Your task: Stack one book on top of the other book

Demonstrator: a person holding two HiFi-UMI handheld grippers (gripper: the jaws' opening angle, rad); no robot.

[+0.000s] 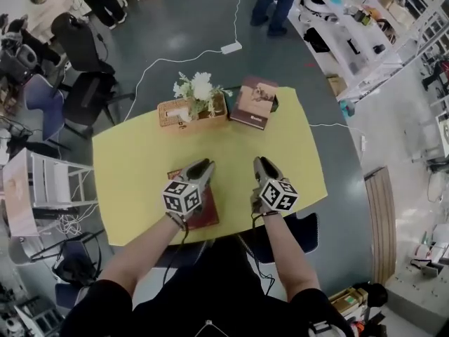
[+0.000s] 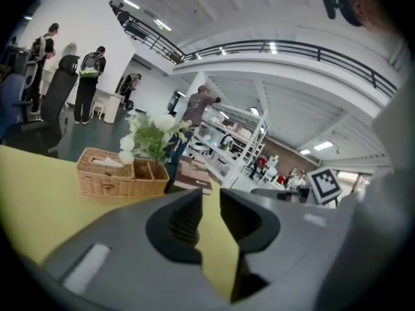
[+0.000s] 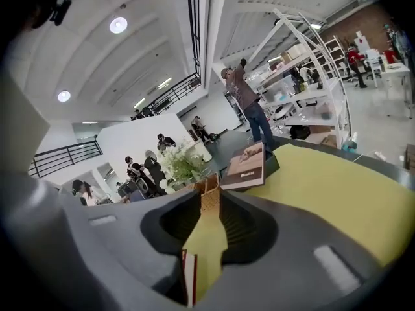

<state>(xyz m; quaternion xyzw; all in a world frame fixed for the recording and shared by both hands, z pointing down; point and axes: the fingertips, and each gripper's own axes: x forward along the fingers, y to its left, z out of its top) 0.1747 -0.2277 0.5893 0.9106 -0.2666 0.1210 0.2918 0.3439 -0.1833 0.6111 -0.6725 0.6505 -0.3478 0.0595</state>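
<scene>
In the head view the stacking looks not yet begun. The red book [image 1: 205, 216] lies flat at about 6 o'clock on the yellow surface [image 1: 140, 160], near the edge closest to the person. The brown book [image 1: 256, 102] sits well apart at 1 o'clock, just beside the basket [image 1: 175, 114] of flowers [image 1: 196, 86]. The left tool [image 1: 200, 166] hovers over the red book's far end and the right tool [image 1: 263, 163] is just beside it at 3 o'clock. Both forearms reach straight out from the body, and both tools point toward 12 o'clock, tipped a little downward. In the left gripper view the left tool [image 2: 209, 196] has its jaws a narrow slit apart. Only bare surface shows through, and the brown book [image 2: 194, 173] and basket [image 2: 117, 180] lie ahead at 12 and 10 o'clock. In the right gripper view the right tool [image 3: 209, 203] is likewise parted a crack and holds nothing. The brown book [image 3: 246, 166] is ahead at 1 o'clock, and an edge of the red book [image 3: 188, 277] shows low through the gap. I judge this to be the approach. The next move calls for wider jaws and a firm pinch on one book's edge, so that it can be carried across and set down on the other.
</scene>
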